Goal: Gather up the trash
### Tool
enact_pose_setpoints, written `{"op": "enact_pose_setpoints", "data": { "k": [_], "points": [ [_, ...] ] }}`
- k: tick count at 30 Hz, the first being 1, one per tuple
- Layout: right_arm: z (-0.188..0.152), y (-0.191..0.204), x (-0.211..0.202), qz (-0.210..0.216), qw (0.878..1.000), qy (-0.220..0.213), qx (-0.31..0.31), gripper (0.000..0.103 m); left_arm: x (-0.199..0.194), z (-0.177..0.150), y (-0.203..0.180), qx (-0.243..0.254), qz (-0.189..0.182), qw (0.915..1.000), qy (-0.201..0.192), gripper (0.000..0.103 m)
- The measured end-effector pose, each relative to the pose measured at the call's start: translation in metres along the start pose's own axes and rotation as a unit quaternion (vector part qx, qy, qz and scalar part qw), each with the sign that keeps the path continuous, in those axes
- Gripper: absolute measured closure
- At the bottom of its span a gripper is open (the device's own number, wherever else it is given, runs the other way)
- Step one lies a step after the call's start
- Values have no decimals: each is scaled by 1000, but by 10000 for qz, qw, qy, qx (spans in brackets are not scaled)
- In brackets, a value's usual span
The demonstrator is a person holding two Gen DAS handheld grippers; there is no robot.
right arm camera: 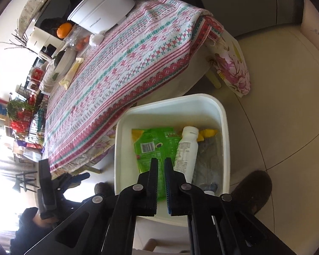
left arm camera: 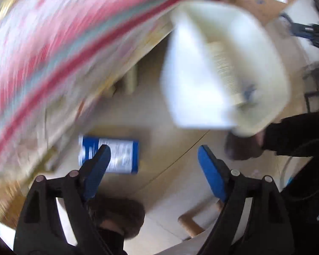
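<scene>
A blue and white can [left arm camera: 110, 156] lies on its side on the floor by the table's edge. My left gripper [left arm camera: 153, 155] is open and empty above it, the left finger overlapping the can in view. My right gripper [right arm camera: 161, 165] is shut on the near rim of a white bin [right arm camera: 223, 114] and holds it off the floor. The bin holds a green wrapper [right arm camera: 153, 144], a white bottle [right arm camera: 186, 148], a yellow scrap and clear plastic. The bin [left arm camera: 197, 89] also shows blurred in the left wrist view. The left gripper [right arm camera: 83, 176] shows low left in the right wrist view.
A table with a pink and green patterned cloth [right arm camera: 125, 63] carries a white appliance [right arm camera: 102, 10], an orange [right arm camera: 63, 29] and a paper strip [right arm camera: 71, 74]. A cardboard box [left arm camera: 263, 0] stands on the tiled floor. Brown slippers [left arm camera: 117, 216] [right arm camera: 253, 189] are below me.
</scene>
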State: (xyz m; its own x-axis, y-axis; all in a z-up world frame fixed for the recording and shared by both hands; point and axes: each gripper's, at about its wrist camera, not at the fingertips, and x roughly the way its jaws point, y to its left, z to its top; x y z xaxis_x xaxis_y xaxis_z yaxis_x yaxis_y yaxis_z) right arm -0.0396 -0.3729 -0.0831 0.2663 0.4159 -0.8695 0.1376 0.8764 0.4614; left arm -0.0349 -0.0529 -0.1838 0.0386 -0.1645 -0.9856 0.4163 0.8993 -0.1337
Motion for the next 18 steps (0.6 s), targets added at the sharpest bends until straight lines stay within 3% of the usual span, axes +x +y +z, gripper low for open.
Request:
{"op": "enact_pose_setpoints", "data": {
  "k": [3,7,10,14,18],
  "points": [
    [0,5,8,45,9998,175,-39,95,27,-23,37,-865,99,9957,306,19],
    [4,16,19,84,9994,338,-30,94,65,-52,64,-2155,664,9731,472,16],
    [7,25,28,61,9989,458,-111,94,94,-55,71,-3137,861,9451,326,3],
    [5,34,35,32,9980,565,-277,94,134,-51,85,-4257,762,9015,154,2],
    [1,26,40,21,9977,671,-130,93,168,-51,91,-4925,1214,8618,-20,1]
  ]
}}
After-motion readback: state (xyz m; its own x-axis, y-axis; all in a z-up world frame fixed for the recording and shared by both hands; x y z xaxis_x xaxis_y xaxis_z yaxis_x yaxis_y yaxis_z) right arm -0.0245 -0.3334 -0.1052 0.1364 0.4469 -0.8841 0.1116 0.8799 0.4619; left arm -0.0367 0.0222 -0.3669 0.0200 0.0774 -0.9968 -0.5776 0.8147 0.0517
